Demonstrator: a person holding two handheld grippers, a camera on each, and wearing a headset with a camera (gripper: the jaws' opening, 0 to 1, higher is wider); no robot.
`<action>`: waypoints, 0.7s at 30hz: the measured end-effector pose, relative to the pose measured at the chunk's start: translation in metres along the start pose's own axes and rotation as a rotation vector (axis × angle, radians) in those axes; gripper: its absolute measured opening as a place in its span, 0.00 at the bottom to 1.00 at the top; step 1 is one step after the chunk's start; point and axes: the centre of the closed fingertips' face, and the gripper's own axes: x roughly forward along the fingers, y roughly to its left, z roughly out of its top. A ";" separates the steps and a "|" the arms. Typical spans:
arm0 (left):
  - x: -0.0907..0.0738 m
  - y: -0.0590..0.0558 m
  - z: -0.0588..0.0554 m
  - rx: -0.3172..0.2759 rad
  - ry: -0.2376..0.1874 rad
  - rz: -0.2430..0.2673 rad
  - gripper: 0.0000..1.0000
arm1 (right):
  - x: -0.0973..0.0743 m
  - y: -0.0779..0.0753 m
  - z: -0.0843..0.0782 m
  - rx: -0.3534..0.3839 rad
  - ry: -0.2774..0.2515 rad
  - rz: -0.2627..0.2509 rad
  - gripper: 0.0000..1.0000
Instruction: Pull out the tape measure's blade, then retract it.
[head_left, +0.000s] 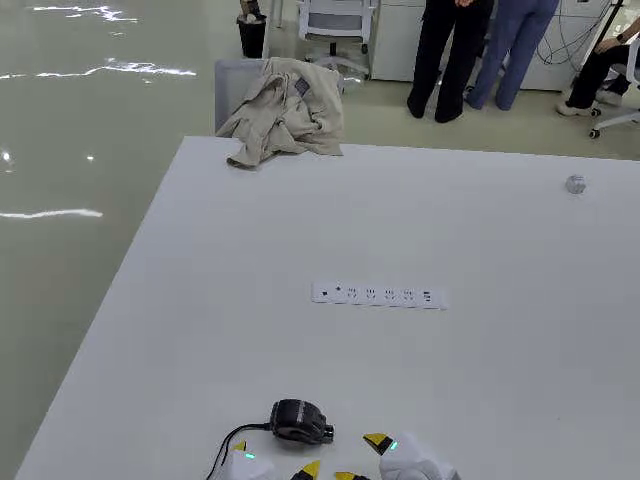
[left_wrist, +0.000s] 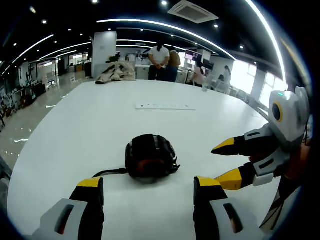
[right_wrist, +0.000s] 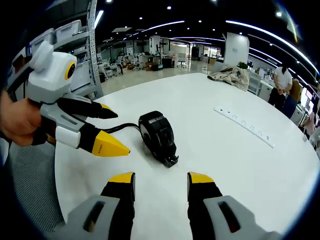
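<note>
A black tape measure (head_left: 300, 421) lies on the white table (head_left: 300, 230) near its front edge, blade wound in, a black strap trailing to its left. My left gripper (head_left: 275, 458) is just in front of it, open, yellow tips apart. In the left gripper view the tape measure (left_wrist: 150, 156) sits just beyond the open left gripper (left_wrist: 147, 182), with the right gripper (left_wrist: 234, 162) coming in from the right. My right gripper (head_left: 360, 457) is open to the tape's right. In the right gripper view the tape measure (right_wrist: 157, 136) lies ahead of the right gripper (right_wrist: 161, 177), beside the left gripper (right_wrist: 117, 131).
A white power strip (head_left: 378, 295) lies mid-table. A beige jacket (head_left: 285, 110) is draped over a chair at the table's far edge. A small round object (head_left: 575, 184) sits far right. Several people stand beyond the table (head_left: 480, 50). Shiny floor runs along the left.
</note>
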 end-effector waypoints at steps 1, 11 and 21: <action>-0.003 -0.001 0.001 0.002 -0.008 -0.007 0.72 | -0.003 0.002 0.000 0.007 -0.004 -0.002 0.43; -0.027 0.003 0.003 0.026 -0.035 -0.024 0.76 | -0.029 0.014 0.008 0.092 -0.051 -0.033 0.45; -0.044 0.007 -0.002 0.046 -0.033 -0.044 0.78 | -0.041 0.026 0.010 0.172 -0.085 -0.020 0.50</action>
